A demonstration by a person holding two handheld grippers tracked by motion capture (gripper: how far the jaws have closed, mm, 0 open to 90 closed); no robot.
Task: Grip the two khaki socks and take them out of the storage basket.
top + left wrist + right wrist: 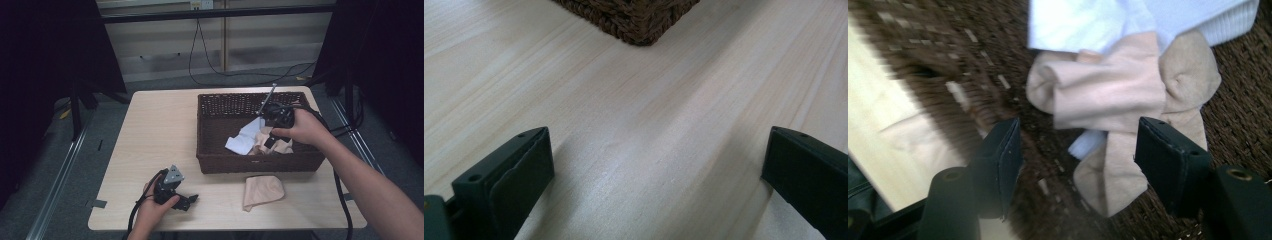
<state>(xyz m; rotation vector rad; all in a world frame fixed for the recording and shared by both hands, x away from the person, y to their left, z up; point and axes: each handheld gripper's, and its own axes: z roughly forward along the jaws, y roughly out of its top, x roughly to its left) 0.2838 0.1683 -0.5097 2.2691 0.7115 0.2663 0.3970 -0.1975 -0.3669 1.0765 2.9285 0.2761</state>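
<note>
Wooden table [155, 130] — left tongs [659, 170] wide apart, empty; right tongs [1078, 165] spread in basket [210, 165], straddling beige sock [1113, 100].

Dim high view with dark edges; right gripper view motion-blurred at left.

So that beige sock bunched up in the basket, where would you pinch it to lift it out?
Probably the raised fold across the middle of the beige sock, coming straight down from above. The basket walls block any sideways approach, and that hump stands proud of the white cloth, so the open right gripper could close on it alone.
</note>
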